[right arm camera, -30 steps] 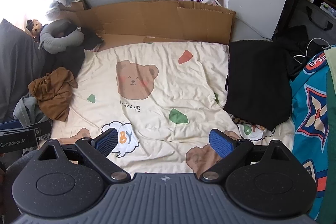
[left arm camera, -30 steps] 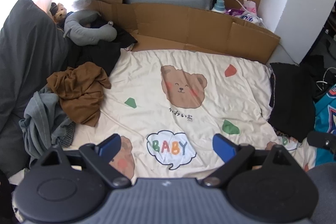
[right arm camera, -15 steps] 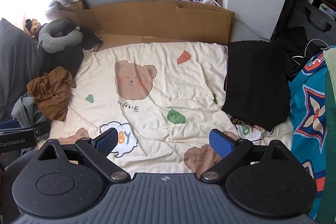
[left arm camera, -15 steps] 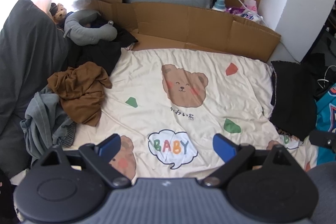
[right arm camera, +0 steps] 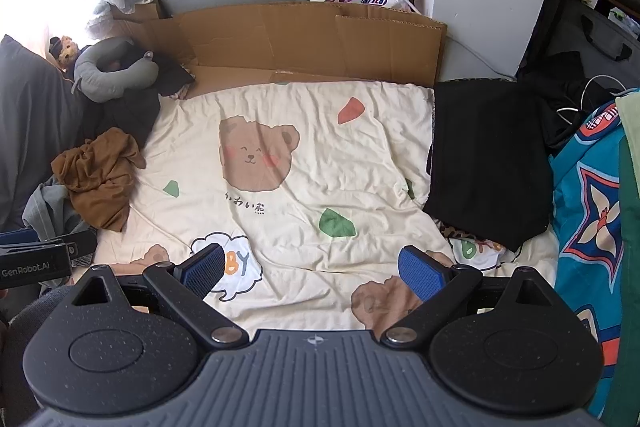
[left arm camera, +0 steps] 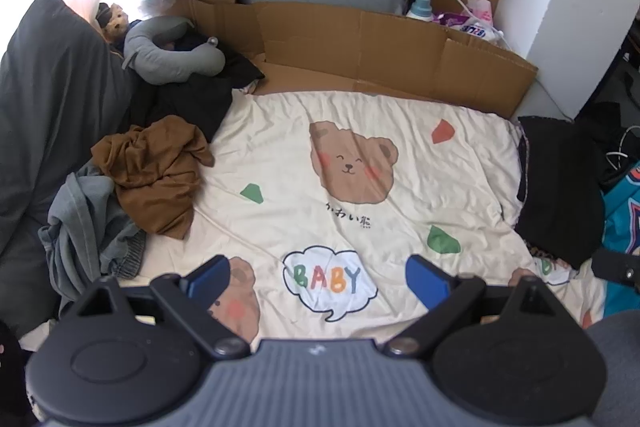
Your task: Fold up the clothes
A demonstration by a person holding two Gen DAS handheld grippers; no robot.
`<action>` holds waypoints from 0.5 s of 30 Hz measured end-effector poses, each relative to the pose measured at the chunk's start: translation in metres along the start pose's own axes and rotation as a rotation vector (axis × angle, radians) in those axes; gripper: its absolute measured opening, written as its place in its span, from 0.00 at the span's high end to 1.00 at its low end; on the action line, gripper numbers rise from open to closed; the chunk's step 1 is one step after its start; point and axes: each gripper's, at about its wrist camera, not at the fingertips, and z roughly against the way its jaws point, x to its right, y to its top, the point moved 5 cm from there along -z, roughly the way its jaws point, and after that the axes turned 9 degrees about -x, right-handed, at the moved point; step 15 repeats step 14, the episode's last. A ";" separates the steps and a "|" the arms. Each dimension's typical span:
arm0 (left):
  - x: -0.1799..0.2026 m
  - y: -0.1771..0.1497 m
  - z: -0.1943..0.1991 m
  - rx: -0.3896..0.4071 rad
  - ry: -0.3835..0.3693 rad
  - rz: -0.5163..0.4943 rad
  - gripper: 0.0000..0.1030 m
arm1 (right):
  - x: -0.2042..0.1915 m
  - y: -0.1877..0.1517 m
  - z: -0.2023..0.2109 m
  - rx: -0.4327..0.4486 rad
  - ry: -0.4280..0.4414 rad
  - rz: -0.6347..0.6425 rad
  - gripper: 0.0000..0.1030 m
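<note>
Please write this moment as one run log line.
left gripper: open, empty | right gripper: open, empty | brown garment: crumpled, left of blanket | black garment: flat, right

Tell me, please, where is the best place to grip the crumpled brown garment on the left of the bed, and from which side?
Probably the raised bunched ridge near the top of the brown garment, coming down from above with the open left gripper. The cloth lies in a loose heap, partly over the grey garment, so its flat edges offer little to pinch, while a standing fold fits between the fingers.
</note>
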 end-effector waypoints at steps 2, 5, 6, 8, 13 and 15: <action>-0.001 0.000 0.000 0.002 0.006 -0.003 0.07 | 0.000 0.000 0.000 0.001 -0.001 0.001 0.06; -0.001 0.001 0.000 0.006 0.012 -0.004 0.07 | -0.001 -0.001 0.000 0.001 -0.001 0.001 0.06; -0.001 0.001 0.000 0.006 0.013 -0.005 0.07 | 0.000 -0.001 0.000 0.001 0.000 0.003 0.06; 0.000 0.001 0.000 0.006 0.016 -0.006 0.07 | 0.001 0.000 0.000 0.001 0.001 0.004 0.06; 0.000 0.001 0.000 0.004 0.025 -0.003 0.07 | 0.001 0.000 0.001 0.004 0.004 0.001 0.06; 0.000 0.000 0.001 0.005 0.026 -0.002 0.07 | 0.002 0.000 0.001 0.004 0.005 0.001 0.06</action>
